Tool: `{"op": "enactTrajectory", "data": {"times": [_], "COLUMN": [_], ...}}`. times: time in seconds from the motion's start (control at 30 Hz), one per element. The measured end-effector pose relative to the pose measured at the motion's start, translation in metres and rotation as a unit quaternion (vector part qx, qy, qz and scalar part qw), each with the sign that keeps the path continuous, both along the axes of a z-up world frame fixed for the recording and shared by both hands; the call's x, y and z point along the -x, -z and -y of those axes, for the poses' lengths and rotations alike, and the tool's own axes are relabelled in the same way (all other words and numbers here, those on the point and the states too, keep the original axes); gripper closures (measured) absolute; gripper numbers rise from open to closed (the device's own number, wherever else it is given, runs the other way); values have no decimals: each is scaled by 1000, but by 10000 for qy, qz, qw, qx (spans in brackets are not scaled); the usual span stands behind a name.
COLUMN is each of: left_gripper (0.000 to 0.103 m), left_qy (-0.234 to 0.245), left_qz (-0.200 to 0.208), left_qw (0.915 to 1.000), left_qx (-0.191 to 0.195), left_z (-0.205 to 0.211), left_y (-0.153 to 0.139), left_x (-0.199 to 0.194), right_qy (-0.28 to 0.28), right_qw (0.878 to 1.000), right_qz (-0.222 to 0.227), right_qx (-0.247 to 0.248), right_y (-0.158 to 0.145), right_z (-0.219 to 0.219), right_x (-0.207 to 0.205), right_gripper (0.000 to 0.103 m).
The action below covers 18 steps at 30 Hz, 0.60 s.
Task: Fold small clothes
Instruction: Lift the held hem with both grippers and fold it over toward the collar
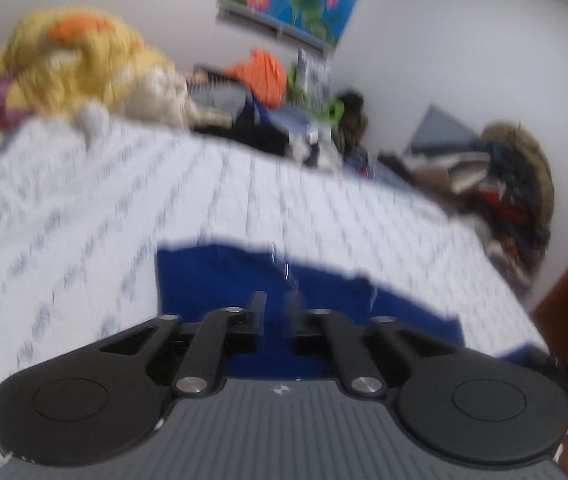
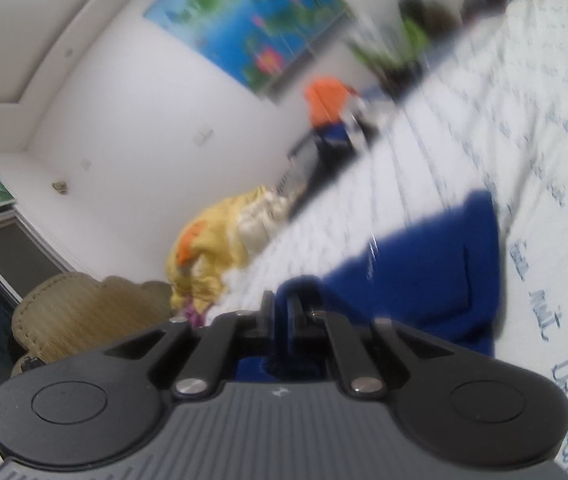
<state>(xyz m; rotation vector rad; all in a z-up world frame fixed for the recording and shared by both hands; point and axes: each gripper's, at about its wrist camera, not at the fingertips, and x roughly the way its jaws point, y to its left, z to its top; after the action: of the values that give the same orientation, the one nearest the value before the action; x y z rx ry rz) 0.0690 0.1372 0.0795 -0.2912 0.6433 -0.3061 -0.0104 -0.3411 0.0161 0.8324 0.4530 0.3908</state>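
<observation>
A small blue garment (image 1: pixel 244 280) lies on the white patterned bedsheet (image 1: pixel 84 208). My left gripper (image 1: pixel 278 304) is just above it, near its front part; its jaws stand a little apart with blue cloth showing between them, and blur hides whether they pinch it. In the right wrist view the same blue garment (image 2: pixel 423 272) stretches across the sheet (image 2: pixel 543 160). My right gripper (image 2: pixel 280 304) is shut on an edge of it, with a fold of blue cloth pinched between the jaws.
A pile of yellow and orange bedding (image 1: pixel 76 60) sits at the far left of the bed. Mixed clothes (image 1: pixel 268 76) lie along the far edge. A heap of dark clothes (image 1: pixel 503 184) stands at the right. A woven chair (image 2: pixel 84 312) is beside the bed.
</observation>
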Motion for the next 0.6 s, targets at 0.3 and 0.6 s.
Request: {"op": "enactTrajectory", "data": {"times": [0.3,0.6], "left_gripper": [18,85], "left_qy": [645,732], "left_qz": [-841,-896], "left_qw": [9943,9925], "left_qx": [76,-394], "left_z": [8,31], "left_y": [73,112], "left_x": [63,66], "right_qy": [-8,-36], "right_qw": [9999,9999], "right_qz": [-24,-30], "right_qx": [107,145], "right_y": [-1,-1], "right_z": [5,1], "right_x": [13,16], "right_gripper": [98,98]}}
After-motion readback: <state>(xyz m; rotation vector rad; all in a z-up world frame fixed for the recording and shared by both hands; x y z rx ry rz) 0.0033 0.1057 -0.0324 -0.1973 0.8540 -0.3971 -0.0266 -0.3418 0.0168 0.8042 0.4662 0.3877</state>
